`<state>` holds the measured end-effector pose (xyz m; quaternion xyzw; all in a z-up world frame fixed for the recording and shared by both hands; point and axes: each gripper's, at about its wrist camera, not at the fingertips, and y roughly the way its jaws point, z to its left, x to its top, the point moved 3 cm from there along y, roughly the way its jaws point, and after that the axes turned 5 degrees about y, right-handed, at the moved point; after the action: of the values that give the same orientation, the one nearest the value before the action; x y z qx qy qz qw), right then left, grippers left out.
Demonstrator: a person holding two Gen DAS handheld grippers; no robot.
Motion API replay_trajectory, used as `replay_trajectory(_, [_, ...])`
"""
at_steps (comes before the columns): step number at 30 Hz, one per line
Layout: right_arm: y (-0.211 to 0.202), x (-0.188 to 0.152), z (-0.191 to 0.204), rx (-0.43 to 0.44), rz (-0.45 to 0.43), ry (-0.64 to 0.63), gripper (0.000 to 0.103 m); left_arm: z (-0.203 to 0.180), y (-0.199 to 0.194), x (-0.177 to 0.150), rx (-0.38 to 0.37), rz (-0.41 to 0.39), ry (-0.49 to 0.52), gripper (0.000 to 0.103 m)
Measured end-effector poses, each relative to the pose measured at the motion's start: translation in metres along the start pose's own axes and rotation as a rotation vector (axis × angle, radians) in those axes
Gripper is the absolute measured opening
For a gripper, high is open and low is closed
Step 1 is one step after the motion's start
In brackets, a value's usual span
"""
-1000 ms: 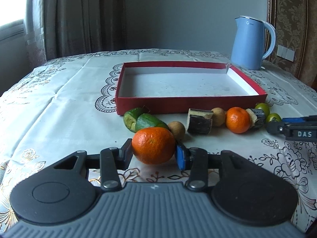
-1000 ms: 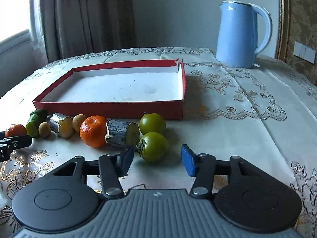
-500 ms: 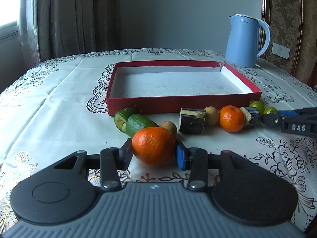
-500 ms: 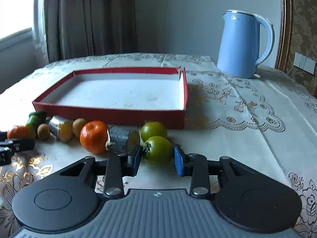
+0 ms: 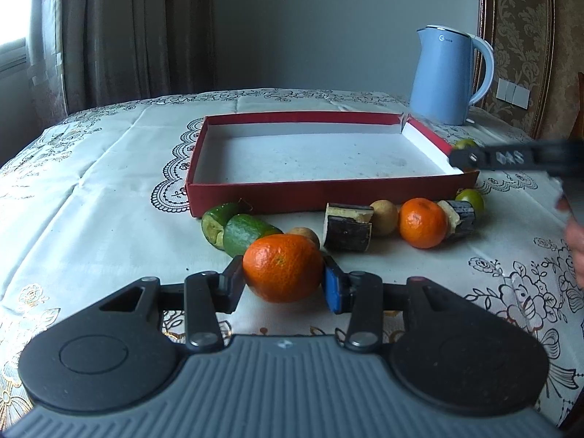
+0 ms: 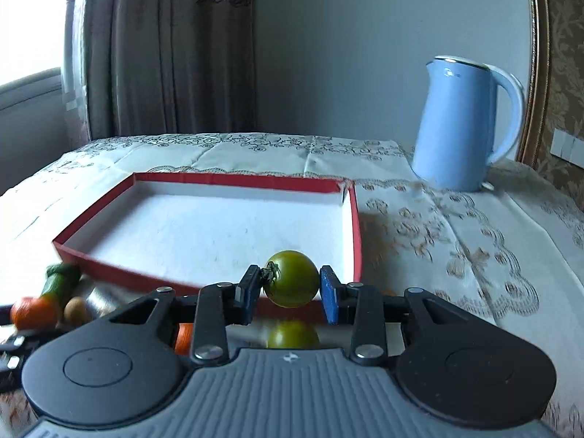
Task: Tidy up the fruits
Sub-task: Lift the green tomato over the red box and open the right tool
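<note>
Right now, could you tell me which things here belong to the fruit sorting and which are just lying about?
Job:
left gripper gripping tangerine
right gripper gripping green tomato
red box
second tangerine

Lying about:
blue kettle
tablecloth

right gripper [image 6: 291, 289] | closed on green tomato [image 6: 293, 278] | lifted over red box [image 6: 204, 273]

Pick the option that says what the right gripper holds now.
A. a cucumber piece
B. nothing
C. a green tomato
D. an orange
C: in the right wrist view the right gripper has its fingers closed on a green tomato, raised in front of the red tray.
</note>
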<state>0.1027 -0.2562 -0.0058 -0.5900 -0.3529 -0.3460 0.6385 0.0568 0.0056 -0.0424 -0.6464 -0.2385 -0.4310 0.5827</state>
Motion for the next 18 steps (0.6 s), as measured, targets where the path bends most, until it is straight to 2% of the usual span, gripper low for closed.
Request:
replay_trajectory(9, [0.072, 0.015, -0.002, -0.034, 0.108, -0.004, 0.034, 0.002, 0.0, 0.001, -0.008, 0.004, -0.008, 0.04])
replay_trajectory(18, [0.082, 0.013, -0.001, -0.042, 0.121, -0.017, 0.034, 0.001, 0.002, 0.003, -0.016, 0.006, -0.01, 0.04])
